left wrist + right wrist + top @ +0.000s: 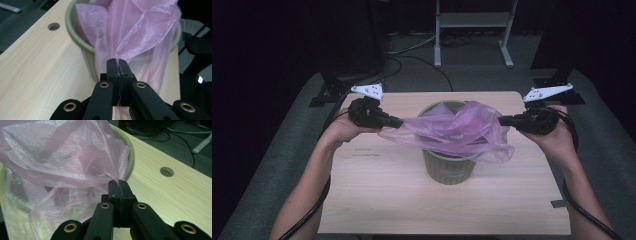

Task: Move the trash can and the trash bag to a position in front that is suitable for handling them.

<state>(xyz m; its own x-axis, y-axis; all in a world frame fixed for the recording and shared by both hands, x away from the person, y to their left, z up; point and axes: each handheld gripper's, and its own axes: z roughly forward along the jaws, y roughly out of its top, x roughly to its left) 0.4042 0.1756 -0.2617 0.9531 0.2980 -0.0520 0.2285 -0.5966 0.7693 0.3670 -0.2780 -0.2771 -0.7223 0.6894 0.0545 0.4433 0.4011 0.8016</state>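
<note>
A thin pink plastic bag (452, 131) is stretched over a green bin (448, 169) at the middle of the wooden table (382, 200). My left gripper (398, 121) is shut on the bag's left edge, and my right gripper (503, 120) is shut on its right edge. In the left gripper view the jaws (118, 62) pinch a fold of the bag (140, 32) in front of the bin (75, 37). In the right gripper view the jaws (119, 185) clamp the film (57, 162) beside the bin's rim (130, 160). Part of the bag hangs inside the bin.
Round holes pierce the tabletop (53, 26) (167, 172). Black stands (329, 85) sit at the table's far corners. A white frame (472, 30) and cables (412, 55) lie on the grey floor beyond. Bare wood lies in front of the bin.
</note>
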